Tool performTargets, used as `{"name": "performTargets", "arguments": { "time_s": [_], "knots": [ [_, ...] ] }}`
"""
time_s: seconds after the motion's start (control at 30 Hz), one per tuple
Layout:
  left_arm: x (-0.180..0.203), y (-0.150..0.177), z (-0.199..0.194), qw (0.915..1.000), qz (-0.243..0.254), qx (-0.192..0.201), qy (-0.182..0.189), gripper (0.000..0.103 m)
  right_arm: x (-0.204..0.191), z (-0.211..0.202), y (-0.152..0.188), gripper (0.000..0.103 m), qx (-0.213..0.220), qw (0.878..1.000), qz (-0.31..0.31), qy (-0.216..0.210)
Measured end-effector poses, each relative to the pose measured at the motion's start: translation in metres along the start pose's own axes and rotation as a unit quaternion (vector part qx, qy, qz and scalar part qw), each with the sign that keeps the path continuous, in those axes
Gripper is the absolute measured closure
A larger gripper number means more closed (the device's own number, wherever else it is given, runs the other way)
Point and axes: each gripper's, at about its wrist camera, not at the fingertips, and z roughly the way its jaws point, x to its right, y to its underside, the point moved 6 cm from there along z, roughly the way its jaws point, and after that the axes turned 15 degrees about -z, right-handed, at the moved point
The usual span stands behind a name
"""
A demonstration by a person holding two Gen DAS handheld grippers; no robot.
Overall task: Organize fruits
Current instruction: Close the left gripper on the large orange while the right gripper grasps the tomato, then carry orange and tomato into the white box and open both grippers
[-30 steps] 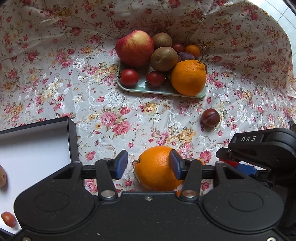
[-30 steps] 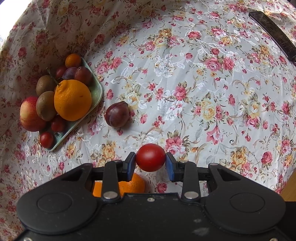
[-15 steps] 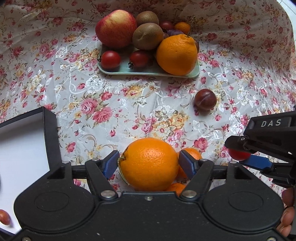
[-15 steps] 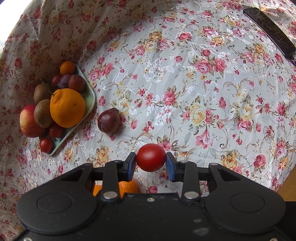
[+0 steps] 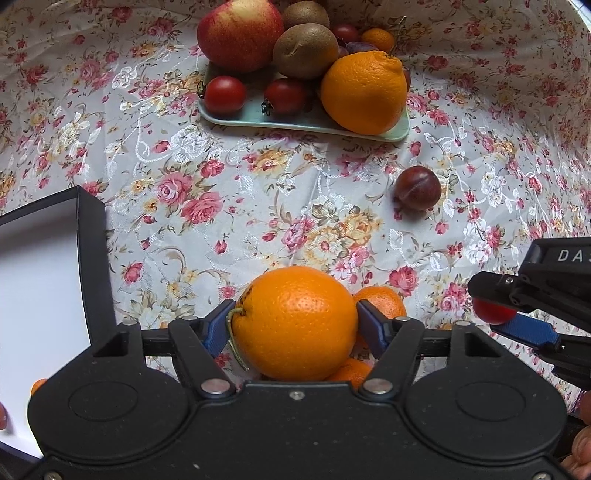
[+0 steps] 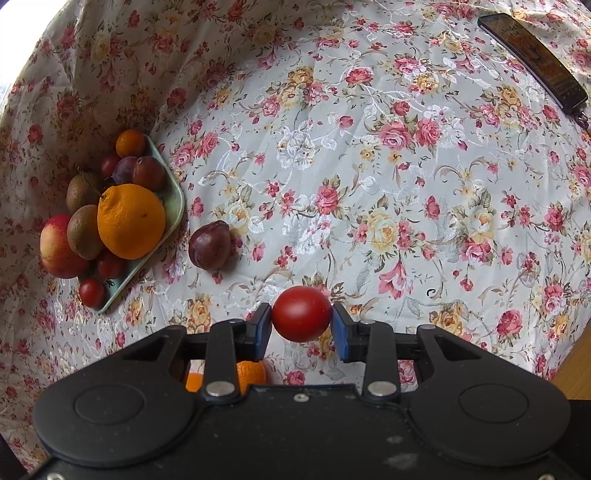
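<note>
My left gripper (image 5: 293,321) is shut on a large orange (image 5: 295,332), with both blue pads pressed against its sides. Small mandarins (image 5: 382,295) lie on the cloth just behind and under it. My right gripper (image 6: 301,317) is shut on a red tomato (image 6: 301,312); in the left wrist view it shows at the right edge (image 5: 495,314). A pale green plate (image 5: 303,123) at the back holds an apple (image 5: 240,33), kiwis, another orange (image 5: 364,92), tomatoes and plums. A loose plum (image 5: 418,187) lies on the cloth in front of the plate.
A black box with a white inside (image 5: 92,251) stands at the left, with small fruit in it near the frame edge. A dark phone (image 6: 532,59) lies far right on the floral tablecloth. A person's fingers (image 5: 583,450) show at the lower right.
The left jaws, first open around the orange, have shut on it, and the left gripper has moved toward the plate. The right gripper has kept hold of the tomato and drawn back slightly.
</note>
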Motion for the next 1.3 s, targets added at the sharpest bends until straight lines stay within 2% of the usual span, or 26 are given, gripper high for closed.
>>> {"name": "performTargets", "arguments": {
  "time_s": [0.17,0.4,0.7,1.03,1.3],
  "knots": [
    [-0.007,-0.005,-0.011,0.9996,-0.003,0.023,-0.014,0.033,-0.006,-0.006,-0.001,0.067,0.011,1.0,0.0,-0.005],
    [-0.028,-0.026,-0.038,0.9976,-0.038,0.057,-0.003,0.033,-0.019,-0.008,0.004,0.067,0.014,1.0,-0.01,-0.007],
    [-0.074,-0.042,-0.057,0.9937,-0.077,0.079,-0.015,0.033,-0.05,-0.004,0.011,0.067,0.022,0.999,-0.032,-0.007],
    [-0.137,-0.053,-0.076,0.9871,-0.125,0.096,-0.027,0.033,-0.12,-0.007,0.033,0.067,0.051,0.994,-0.093,-0.033],
    [-0.2,-0.06,-0.095,0.9778,-0.156,0.125,-0.063,0.033,-0.181,-0.005,0.066,0.066,0.046,0.986,-0.143,-0.07]
  ]
}}
